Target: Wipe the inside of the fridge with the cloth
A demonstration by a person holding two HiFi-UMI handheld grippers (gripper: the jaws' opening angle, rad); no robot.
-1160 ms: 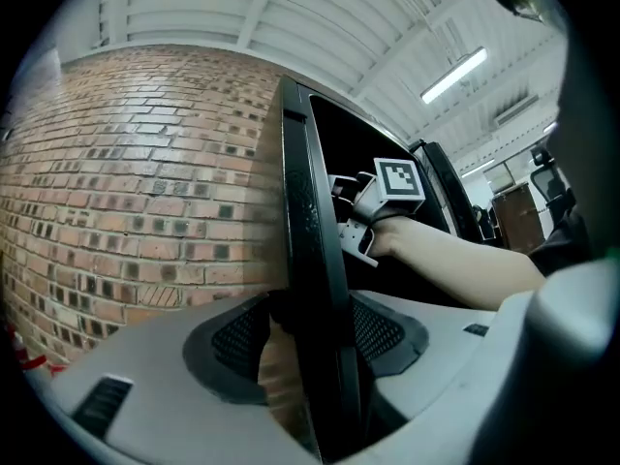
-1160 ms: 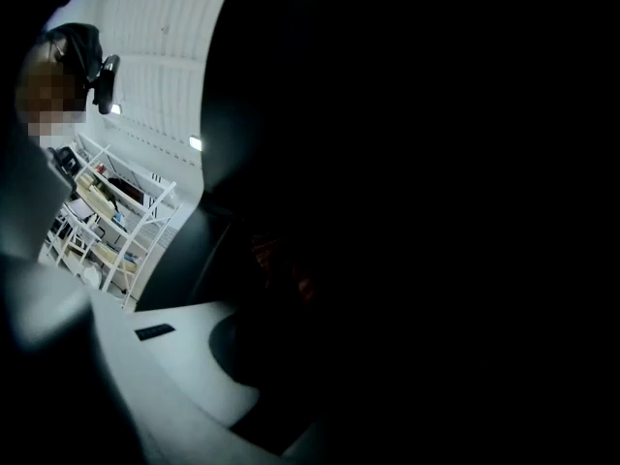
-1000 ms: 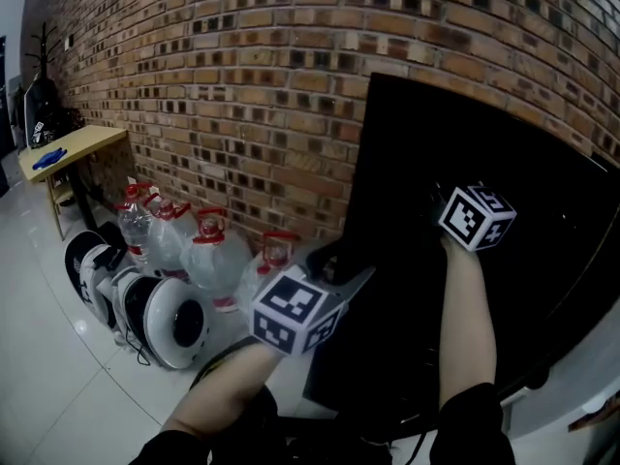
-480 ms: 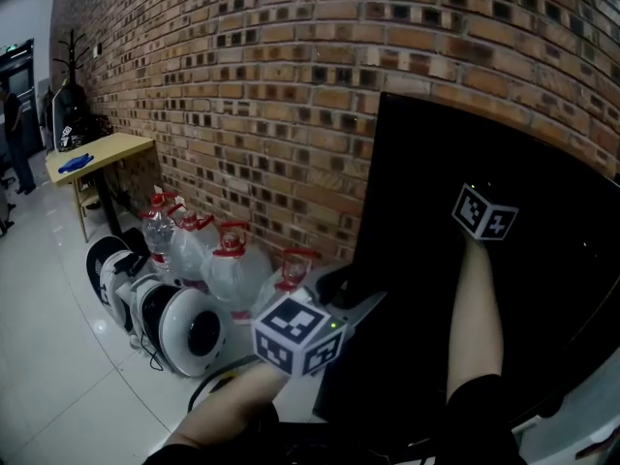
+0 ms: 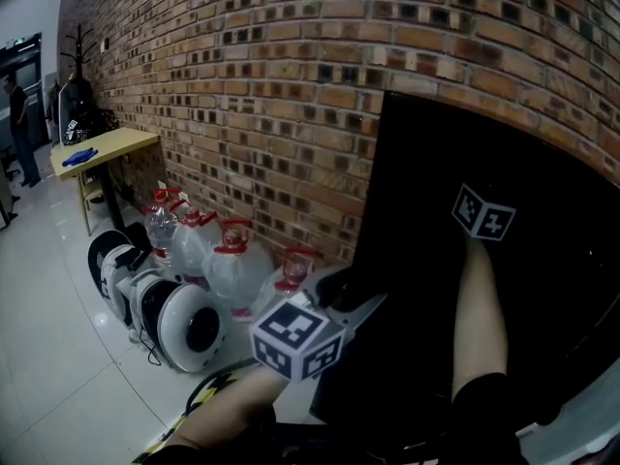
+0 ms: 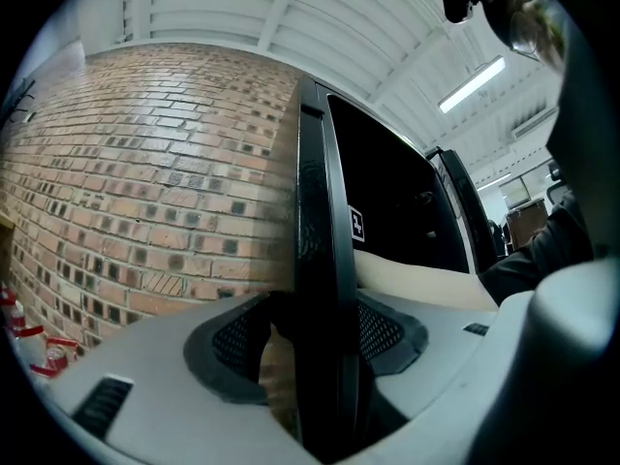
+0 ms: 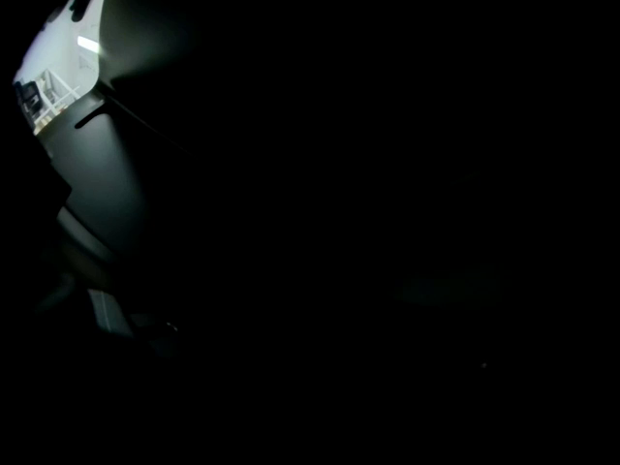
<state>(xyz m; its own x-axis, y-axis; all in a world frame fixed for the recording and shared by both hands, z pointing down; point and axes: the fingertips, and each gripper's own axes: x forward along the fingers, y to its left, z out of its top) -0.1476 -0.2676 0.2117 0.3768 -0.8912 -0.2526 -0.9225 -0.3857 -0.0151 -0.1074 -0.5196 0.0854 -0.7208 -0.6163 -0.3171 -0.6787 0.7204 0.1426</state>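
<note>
Two grippers work at the black fridge, which fills the head view from 1 to 5 o'clock against a brick wall. The right gripper reaches in at 3 o'clock, and water jugs stand at 8. Left gripper view: the left gripper is clamped on the edge of the door, dead centre. Right gripper view: darkness hides its jaws and any cloth.

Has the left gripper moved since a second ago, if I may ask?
No. The left gripper stays clamped at the same low spot on the edge of the door.
</note>
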